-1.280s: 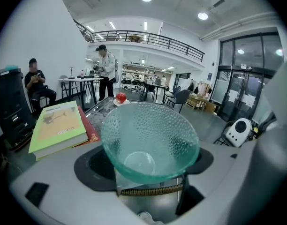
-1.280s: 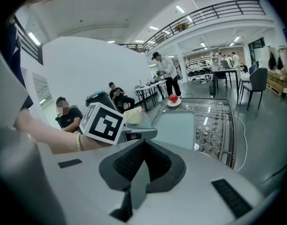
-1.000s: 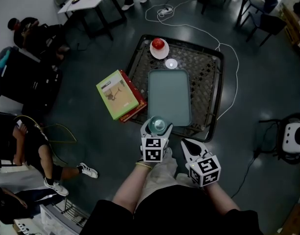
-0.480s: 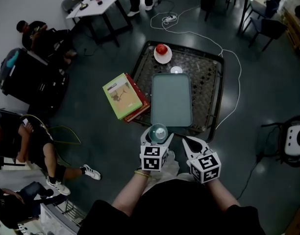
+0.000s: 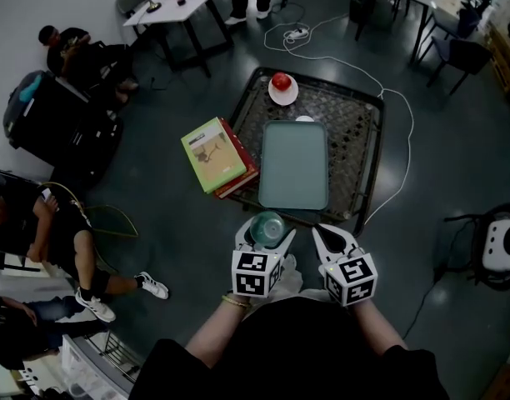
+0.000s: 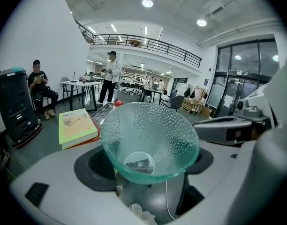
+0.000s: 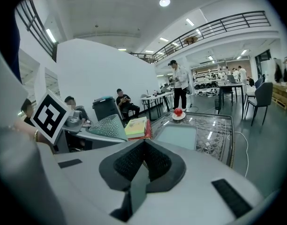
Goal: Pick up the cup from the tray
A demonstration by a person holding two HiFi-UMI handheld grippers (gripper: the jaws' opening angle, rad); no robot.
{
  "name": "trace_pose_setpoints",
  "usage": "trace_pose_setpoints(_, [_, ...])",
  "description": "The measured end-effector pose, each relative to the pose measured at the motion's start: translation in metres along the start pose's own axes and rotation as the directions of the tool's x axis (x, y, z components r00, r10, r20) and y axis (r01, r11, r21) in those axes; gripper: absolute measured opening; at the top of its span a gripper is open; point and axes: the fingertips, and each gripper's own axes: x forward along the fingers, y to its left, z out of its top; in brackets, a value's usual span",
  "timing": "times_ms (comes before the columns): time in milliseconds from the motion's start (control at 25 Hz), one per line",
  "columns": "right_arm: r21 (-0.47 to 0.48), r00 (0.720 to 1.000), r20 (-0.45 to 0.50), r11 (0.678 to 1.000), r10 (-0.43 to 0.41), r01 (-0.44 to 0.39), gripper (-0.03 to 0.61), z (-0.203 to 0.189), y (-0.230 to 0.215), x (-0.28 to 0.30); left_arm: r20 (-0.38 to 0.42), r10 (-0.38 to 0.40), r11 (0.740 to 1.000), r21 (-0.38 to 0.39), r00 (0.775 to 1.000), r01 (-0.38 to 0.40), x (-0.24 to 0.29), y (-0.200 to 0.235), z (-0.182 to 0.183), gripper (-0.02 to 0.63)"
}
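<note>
Pinches a dimpled, cone-shaped pale green glass cup (image 6: pixel 150 142) in the left gripper (image 5: pixel 266 231), one dark pad pressed on each side of the lower wall. Turns the wide mouth toward that gripper's camera, with the round base showing through the glass. Holds the cup off the pale teal rectangular tray (image 5: pixel 293 165), past the near edge of the low black metal-mesh table (image 5: pixel 359 140) and over the dark floor.

Squeezes the right gripper (image 7: pixel 142 149) fully together, pad against pad, just beside the left gripper and about level with it in the head view.

On the table beyond the tray's far end: a red apple (image 5: pixel 281 80) on a small white plate (image 5: pixel 284 97). At the table's left edge: a green-covered book (image 5: pixel 212 152) stacked on a red book (image 5: pixel 242 177). Round the table's right side, on the floor: a white cable (image 5: pixel 402 152). Well off to the left: a seated person (image 5: pixel 59 232) in dark clothes.
</note>
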Motion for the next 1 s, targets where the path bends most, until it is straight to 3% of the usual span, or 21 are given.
trace_pose_setpoints(1000, [-0.088,1.0,-0.014,0.996,0.026,-0.027,0.005,-0.005,0.019,-0.006,0.015,-0.005,1.0,0.005,1.0,0.005,-0.018,-0.01,-0.004,0.39])
